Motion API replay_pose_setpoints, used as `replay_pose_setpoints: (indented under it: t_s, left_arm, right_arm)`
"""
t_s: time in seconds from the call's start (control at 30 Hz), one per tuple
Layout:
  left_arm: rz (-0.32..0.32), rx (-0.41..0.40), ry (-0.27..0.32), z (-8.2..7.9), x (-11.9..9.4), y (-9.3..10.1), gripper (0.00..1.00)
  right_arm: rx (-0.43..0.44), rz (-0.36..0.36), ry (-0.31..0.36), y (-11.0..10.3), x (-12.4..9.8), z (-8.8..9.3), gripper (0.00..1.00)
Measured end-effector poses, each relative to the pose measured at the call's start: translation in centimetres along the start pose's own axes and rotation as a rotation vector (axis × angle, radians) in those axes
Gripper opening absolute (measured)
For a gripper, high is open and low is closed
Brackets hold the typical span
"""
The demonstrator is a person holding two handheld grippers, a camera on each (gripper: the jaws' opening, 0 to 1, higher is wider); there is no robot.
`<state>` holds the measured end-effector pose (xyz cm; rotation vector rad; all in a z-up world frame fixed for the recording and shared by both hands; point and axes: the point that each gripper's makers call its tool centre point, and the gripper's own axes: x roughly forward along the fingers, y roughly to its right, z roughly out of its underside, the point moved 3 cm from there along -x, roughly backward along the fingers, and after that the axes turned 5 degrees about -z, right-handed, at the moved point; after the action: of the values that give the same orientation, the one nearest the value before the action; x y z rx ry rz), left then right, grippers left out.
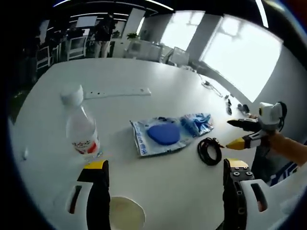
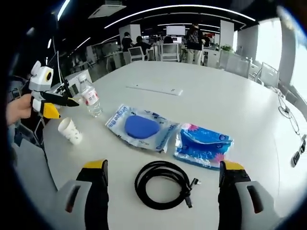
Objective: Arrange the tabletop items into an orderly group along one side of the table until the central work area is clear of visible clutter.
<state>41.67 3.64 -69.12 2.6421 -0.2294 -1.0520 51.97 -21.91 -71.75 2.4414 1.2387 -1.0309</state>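
Left gripper view: the left gripper point(image 1: 165, 191) is hovering low over the white table point(image 1: 172, 86) with its jaws standing wide apart and nothing between them. A paper cup point(image 1: 125, 214) is sitting upright just ahead of the left jaw, its open mouth facing up. A water bottle point(image 1: 80, 125) is standing upright beyond that jaw, cap uppermost, long axis vertical. Ahead, between the jaws, a clear pouch with a blue pad point(image 1: 160, 135) is lying flat, its long axis running across the view. A blue wrapped pack point(image 1: 196, 123) is touching its right end. A coiled black cable point(image 1: 209, 151) is lying flat just beyond the right jaw. A white power strip point(image 1: 117, 92) is lying farther off, long axis crosswise. The right gripper point(image 1: 240, 133) is entering from the right, pointing toward the pack.

Right gripper view: the right gripper point(image 2: 163, 187) is likewise holding its jaws wide with nothing in them. The cable point(image 2: 163, 184) is lying between them, its plug pointing right. The pouch point(image 2: 141, 127) and pack point(image 2: 201, 143) are lying side by side just ahead. The cup point(image 2: 70, 130) and bottle point(image 2: 89, 97) are standing to the left, near the left gripper point(image 2: 64, 106), whose jaws appear close together here, though the angle is poor. The power strip point(image 2: 154, 89) is lying beyond.
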Motion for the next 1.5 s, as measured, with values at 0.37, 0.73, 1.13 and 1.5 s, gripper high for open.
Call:
replay_pose_setpoints:
  t_s: [0.37,0.73,1.13,1.5]
  left_arm:
    - [-0.029,0.012,0.020,1.3,-3.7,-1.6,0.96]
    - [-0.051,0.002,0.009,3.2,-5.9,-3.3,0.96]
    - [-0.053,0.005,0.011,3.2,-6.3,-3.5,0.96]
    - [-0.073,0.063,-0.036,5.8,-5.3,-3.7,0.96]
  right_arm:
    - [-0.001,0.030,0.018,-0.2,-2.5,0.4,0.95]
    - [0.021,0.066,0.006,0.1,-4.4,2.0,0.92]
    - [0.030,0.067,0.010,-0.3,-4.4,1.9,0.90]
    - [0.040,0.071,0.006,0.1,-4.8,2.3,0.88]
